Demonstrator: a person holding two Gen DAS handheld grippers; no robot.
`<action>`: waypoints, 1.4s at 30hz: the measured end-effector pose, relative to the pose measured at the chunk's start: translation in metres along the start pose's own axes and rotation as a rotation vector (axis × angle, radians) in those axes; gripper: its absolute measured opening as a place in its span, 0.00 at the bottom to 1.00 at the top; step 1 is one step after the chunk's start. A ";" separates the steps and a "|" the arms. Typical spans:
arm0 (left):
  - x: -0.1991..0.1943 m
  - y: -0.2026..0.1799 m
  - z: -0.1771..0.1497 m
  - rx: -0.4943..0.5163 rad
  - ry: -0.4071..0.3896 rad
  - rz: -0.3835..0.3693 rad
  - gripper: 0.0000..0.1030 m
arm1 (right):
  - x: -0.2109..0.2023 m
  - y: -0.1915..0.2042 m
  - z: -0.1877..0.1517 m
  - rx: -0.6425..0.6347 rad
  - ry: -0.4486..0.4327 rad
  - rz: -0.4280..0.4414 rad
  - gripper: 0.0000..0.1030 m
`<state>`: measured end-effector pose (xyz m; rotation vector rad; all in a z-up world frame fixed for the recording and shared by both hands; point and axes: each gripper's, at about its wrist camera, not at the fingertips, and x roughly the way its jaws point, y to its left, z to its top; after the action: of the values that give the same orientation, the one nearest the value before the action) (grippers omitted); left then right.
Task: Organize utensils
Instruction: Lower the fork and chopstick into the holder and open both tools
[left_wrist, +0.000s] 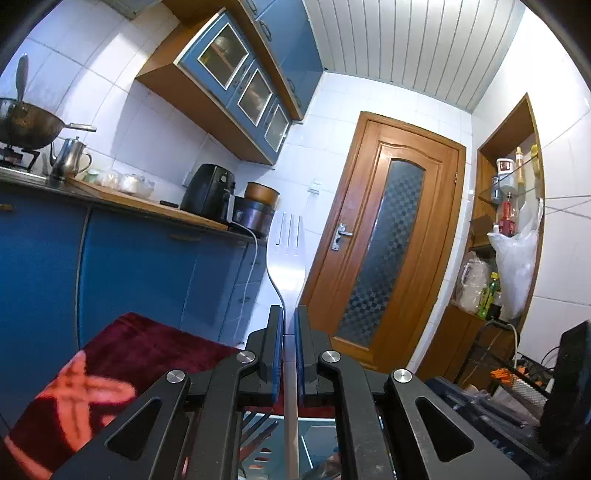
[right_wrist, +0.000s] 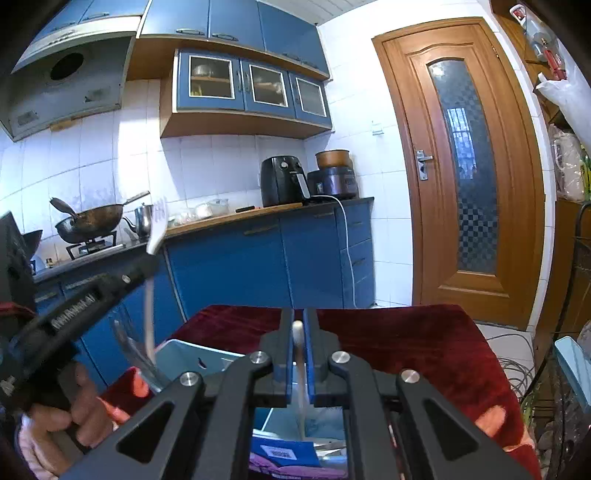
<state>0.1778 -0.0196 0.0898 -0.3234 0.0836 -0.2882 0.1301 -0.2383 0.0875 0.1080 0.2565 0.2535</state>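
1. Both tools are occupied, so the sorting looks to be in mid-course rather than near its end. The left gripper (left_wrist: 290, 325) has its jaws nearly closed, pinching the thin neck of a slotted metal spatula (left_wrist: 287, 251) whose blade stands upright ahead of it. The handle runs back down between the blue pads.

2. The right gripper (right_wrist: 298, 325) likewise has its jaws nearly closed, on the rounded tip of a white utensil handle (right_wrist: 297, 332). What kind of utensil it is cannot be told, as the rest hangs below the gripper and out of clear sight.

3. Neither piece has been set down yet. A pale blue bin (right_wrist: 192, 356) sits on the red-velvet-covered surface (right_wrist: 406, 339) just below the right gripper. It appears to be the sorting container, though no dividers can be made out in it. Below the gripper body more cutlery seems to lie there, too blurred to name.

4. What is left, as I judge it: place both held pieces, then deal with whatever remains loose.

5. Pose: the left gripper points roughly level into the kitchen, the spatula raised well above the cloth and facing the wooden door (left_wrist: 384, 236). In the right wrist view the left gripper crosses the frame's left side, a person's hand (right_wrist: 74, 402) wrapped round its grip.

6. The right gripper tips slightly downward toward the cloth and bin.
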 end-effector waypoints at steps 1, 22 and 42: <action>0.000 -0.002 -0.001 0.007 -0.005 0.004 0.06 | -0.002 0.000 0.000 0.001 -0.002 0.005 0.07; -0.024 -0.010 -0.003 0.105 0.044 0.011 0.06 | -0.031 0.002 -0.004 0.017 -0.008 0.053 0.08; -0.069 -0.016 0.003 0.141 0.191 0.014 0.39 | -0.062 0.006 -0.020 0.026 0.043 0.038 0.11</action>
<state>0.1082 -0.0130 0.0997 -0.1541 0.2522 -0.3092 0.0653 -0.2472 0.0838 0.1332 0.3007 0.2907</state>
